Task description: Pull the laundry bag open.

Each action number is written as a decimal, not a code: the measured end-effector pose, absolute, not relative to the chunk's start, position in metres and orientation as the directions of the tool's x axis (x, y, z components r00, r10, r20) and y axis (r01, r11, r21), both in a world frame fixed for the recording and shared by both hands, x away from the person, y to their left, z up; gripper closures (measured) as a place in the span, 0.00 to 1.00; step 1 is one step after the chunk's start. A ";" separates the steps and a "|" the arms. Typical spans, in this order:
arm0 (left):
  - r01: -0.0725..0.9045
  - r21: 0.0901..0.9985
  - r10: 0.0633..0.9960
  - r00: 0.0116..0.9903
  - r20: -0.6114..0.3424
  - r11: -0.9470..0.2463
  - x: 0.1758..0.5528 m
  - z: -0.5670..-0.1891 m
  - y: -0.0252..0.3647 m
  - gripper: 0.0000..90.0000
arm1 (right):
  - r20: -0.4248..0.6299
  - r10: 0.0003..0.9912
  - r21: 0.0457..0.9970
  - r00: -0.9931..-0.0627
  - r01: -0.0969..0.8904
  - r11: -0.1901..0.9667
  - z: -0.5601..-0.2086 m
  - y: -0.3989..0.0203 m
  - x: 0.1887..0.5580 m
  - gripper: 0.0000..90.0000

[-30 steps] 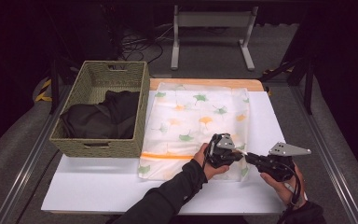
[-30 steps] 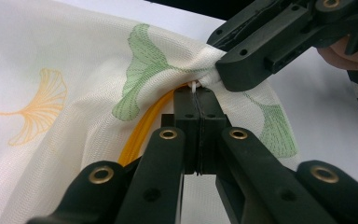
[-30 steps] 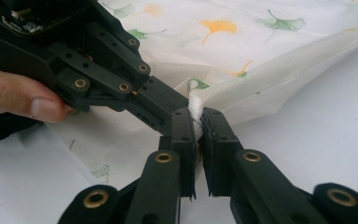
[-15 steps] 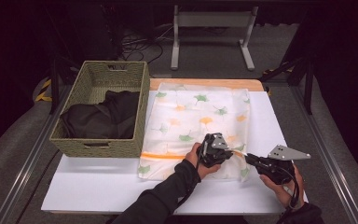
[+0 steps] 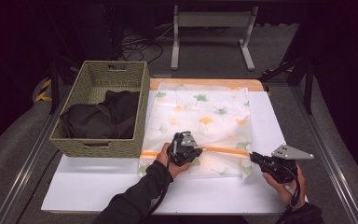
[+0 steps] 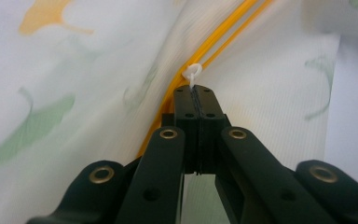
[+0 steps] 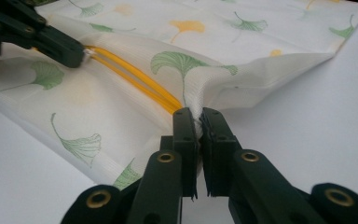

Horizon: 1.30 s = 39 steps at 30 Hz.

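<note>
A white mesh laundry bag (image 5: 200, 126) printed with green and orange ginkgo leaves lies flat on the white table (image 5: 98, 186), right of centre, with an orange zipper (image 5: 223, 150) crossing its near part. Left of it, just beside, stands a woven basket (image 5: 98, 147) holding dark clothing (image 5: 98, 119). The right gripper (image 5: 253, 157) is clenched on the bag's near right edge at the zipper's end. The left gripper (image 5: 196, 150) pinches the white zipper pull (image 6: 193, 74).

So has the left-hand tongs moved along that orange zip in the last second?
Yes. The left tongs have slid leftward along the orange zip, toward the wicker basket and away from the right tongs.
</note>
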<state>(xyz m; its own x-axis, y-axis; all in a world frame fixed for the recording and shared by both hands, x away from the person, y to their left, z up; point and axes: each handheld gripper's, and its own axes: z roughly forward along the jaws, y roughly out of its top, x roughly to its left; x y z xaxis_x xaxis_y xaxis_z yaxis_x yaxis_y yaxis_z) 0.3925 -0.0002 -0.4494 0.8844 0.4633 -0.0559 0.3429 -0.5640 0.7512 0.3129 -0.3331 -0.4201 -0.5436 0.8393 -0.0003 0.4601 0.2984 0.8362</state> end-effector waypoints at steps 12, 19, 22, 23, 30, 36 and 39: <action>0.423 0.731 0.617 0.787 -0.003 -0.536 0.368 -0.458 0.091 1.00 | -0.016 0.865 0.821 -0.502 0.487 0.298 -0.425 -0.337 0.316 0.95; 0.464 0.742 0.697 0.717 0.006 -0.484 0.356 -0.461 0.144 1.00 | -0.041 0.874 0.819 -0.485 0.485 0.307 -0.431 -0.338 0.322 0.95; 0.471 0.754 0.713 0.701 -0.005 -0.458 0.353 -0.461 0.160 1.00 | -0.048 0.877 0.818 -0.477 0.486 0.309 -0.432 -0.337 0.326 0.95; 0.475 0.757 0.711 0.703 -0.019 -0.449 0.353 -0.461 0.163 1.00 | -0.049 0.879 0.816 -0.475 0.489 0.309 -0.433 -0.337 0.327 0.95; 0.465 0.763 0.720 0.694 0.002 -0.450 0.351 -0.462 0.171 0.99 | -0.033 0.882 0.801 -0.469 0.516 0.304 -0.442 -0.338 0.336 0.95; 0.463 0.752 0.712 0.702 0.011 -0.469 0.353 -0.467 0.163 0.99 | -0.038 0.891 0.793 -0.452 0.529 0.302 -0.446 -0.342 0.342 0.95; 0.438 0.758 0.705 0.708 0.042 -0.484 0.350 -0.466 0.162 0.99 | -0.030 0.896 0.794 -0.442 0.535 0.290 -0.447 -0.344 0.340 0.91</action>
<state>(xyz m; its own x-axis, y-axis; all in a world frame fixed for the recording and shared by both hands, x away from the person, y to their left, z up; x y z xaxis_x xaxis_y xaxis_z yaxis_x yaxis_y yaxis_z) 0.3498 0.1623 -0.4658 0.7078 0.7052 0.0416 0.4376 -0.4839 0.7579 0.3402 -0.3436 -0.4469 -0.4424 0.8963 -0.0298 0.5346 0.2902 0.7937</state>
